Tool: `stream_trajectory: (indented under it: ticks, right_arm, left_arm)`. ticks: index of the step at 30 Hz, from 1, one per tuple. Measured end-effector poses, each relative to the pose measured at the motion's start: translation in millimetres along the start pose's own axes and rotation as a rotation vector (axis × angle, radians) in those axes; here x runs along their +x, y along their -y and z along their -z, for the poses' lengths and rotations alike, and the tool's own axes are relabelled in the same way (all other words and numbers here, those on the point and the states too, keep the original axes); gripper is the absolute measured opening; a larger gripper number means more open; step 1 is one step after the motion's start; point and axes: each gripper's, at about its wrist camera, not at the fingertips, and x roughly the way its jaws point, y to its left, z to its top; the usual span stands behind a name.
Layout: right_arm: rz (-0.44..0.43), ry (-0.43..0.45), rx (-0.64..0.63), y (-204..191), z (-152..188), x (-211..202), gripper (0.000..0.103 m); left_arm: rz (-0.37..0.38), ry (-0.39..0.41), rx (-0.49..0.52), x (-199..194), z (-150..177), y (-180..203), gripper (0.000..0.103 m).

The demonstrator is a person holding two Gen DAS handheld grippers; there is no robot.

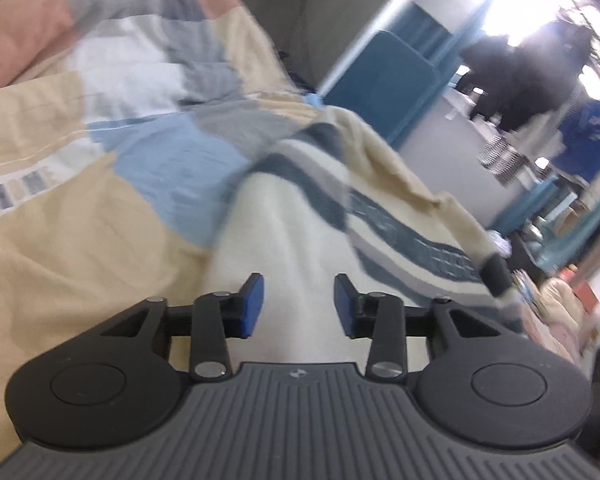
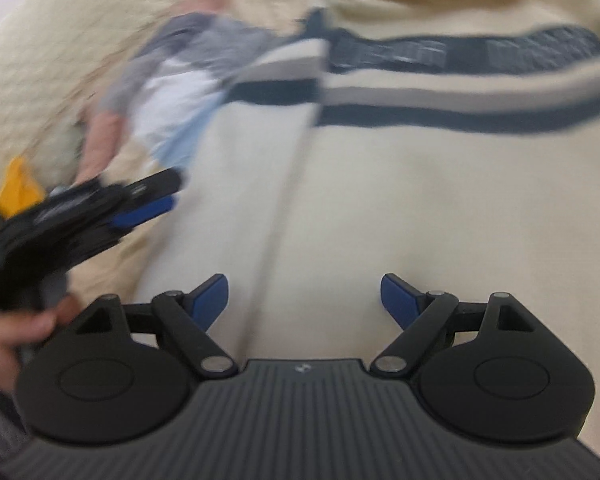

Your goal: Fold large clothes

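Lying blurred, seemingly creased, on the patchwork quilt point(image 1: 60, 208), your cream navy-striped sweater point(image 2: 420, 200) sits under both released grippers, left gripper point(image 1: 299, 304) and right gripper point(image 2: 305, 300).

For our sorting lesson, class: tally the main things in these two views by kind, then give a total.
Grippers: 2, left gripper and right gripper, both with jaws open
Striped cream sweater: 1
Patchwork bedcover: 1
Total: 4

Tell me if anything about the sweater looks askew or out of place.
The cream sweater with navy stripes lies rumpled on the patchwork bedspread: a vertical fold breaks its stripes so they don't line up. Both grippers, left and right, are open above it.
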Motion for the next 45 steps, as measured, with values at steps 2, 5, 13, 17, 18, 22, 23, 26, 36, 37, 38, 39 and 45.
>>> stream_trajectory:
  ticks: [2, 5, 13, 17, 18, 22, 23, 26, 36, 37, 38, 39, 45]
  right_arm:
    - [-0.003, 0.023, 0.091, 17.6, -2.7, -8.8, 0.085]
    - [0.017, 0.066, 0.150, 33.8, -10.9, -20.4, 0.085]
    - [0.038, 0.158, 0.275, 63.9, -21.1, -40.1, 0.085]
    - [0.039, 0.178, 0.293, 68.9, -22.8, -45.3, 0.085]
    - [0.042, 0.181, 0.297, 70.0, -22.7, -45.8, 0.085]
    - [0.045, 0.180, 0.320, 71.7, -22.2, -45.7, 0.085]
    - [0.045, 0.180, 0.323, 71.3, -22.4, -45.6, 0.085]
    - [0.049, 0.178, 0.324, 70.3, -21.1, -47.0, 0.085]
    - [0.095, 0.189, 0.323, 70.3, -20.8, -47.1, 0.085]
    - [0.102, 0.188, 0.322, 70.4, -20.8, -47.2, 0.085]
    - [0.106, 0.187, 0.322, 70.4, -20.6, -47.3, 0.085]
    - [0.106, 0.188, 0.321, 70.0, -20.2, -47.8, 0.085]
    - [0.112, 0.194, 0.308, 67.5, -19.8, -49.0, 0.085]
  left_arm:
    - [0.036, 0.002, 0.057, -4.5, 2.6, 13.5, 0.042]
    - [0.088, 0.011, 0.166, -11.0, 10.1, 36.7, 0.042]
    - [0.048, -0.134, 0.326, 15.4, 53.9, 71.3, 0.046]
    - [-0.046, -0.126, 0.463, 26.0, 71.2, 87.1, 0.055]
    - [-0.075, -0.125, 0.484, 27.6, 74.3, 90.9, 0.057]
    - [-0.144, -0.105, 0.566, 31.1, 86.2, 102.9, 0.060]
    - [-0.170, -0.102, 0.594, 32.3, 90.3, 105.6, 0.060]
    - [-0.217, -0.095, 0.669, 36.0, 94.6, 109.1, 0.060]
    - [-0.223, -0.037, 0.676, 26.5, 92.8, 109.6, 0.016]
    - [-0.210, -0.023, 0.648, 23.0, 89.4, 108.9, 0.014]
    - [-0.196, -0.007, 0.618, 18.4, 84.7, 107.4, 0.010]
    - [-0.191, 0.015, 0.588, 12.6, 78.5, 105.2, 0.007]
    - [-0.170, 0.175, 0.407, -26.5, 33.9, 72.5, 0.007]
